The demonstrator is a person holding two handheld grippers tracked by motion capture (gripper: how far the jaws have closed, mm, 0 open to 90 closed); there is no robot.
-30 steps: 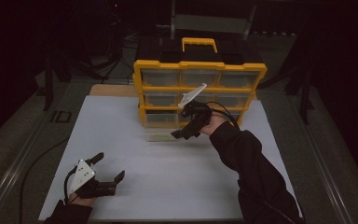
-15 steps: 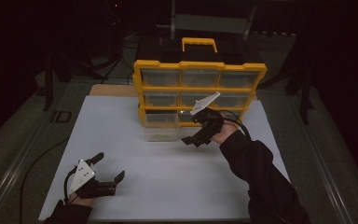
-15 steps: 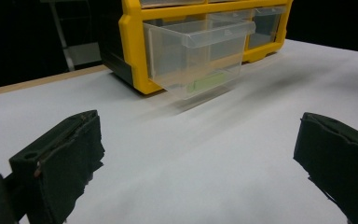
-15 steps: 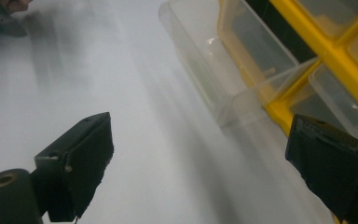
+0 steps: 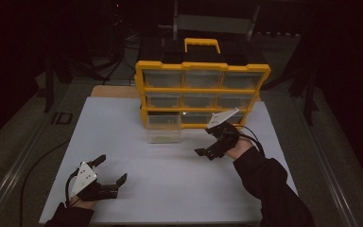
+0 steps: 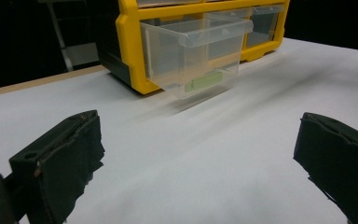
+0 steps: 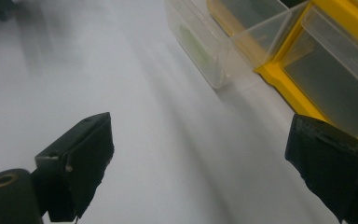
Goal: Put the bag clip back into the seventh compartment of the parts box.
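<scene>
Pulled well out of the bottom-left slot of the yellow organizer (image 5: 202, 82): one clear drawer (image 5: 163, 135), front end resting toward the person on the white desk (image 5: 123, 142), back end at the slot. Long axis running from the cabinet straight out toward the near edge of the desk, open top facing up. Inside, on the floor of the drawer, a pale green strip (image 6: 205, 83), lying across the front wall rather than along the pull direction; seen again in the right tool's view as a green streak (image 7: 194, 45) behind the clear wall (image 7: 200, 37). Right tool (image 5: 217, 142) hovering just to the right of the drawer, near the cabinet's lower right cells, tips aimed left and down toward the desk, jaws spread wide with bare desk between them, gripping nothing. Grey three-cornered plate tilted up on top, cable looping back over the dark sleeve (image 5: 269, 184). Left tool (image 5: 108, 171) low at the near left corner of the desk, well apart from the drawer, jaws likewise spread and empty, pointing right and slightly forward. In the left tool's view, drawer (image 6: 193, 51) straight ahead between the two black pads, jutting past the yellow frame.
</scene>
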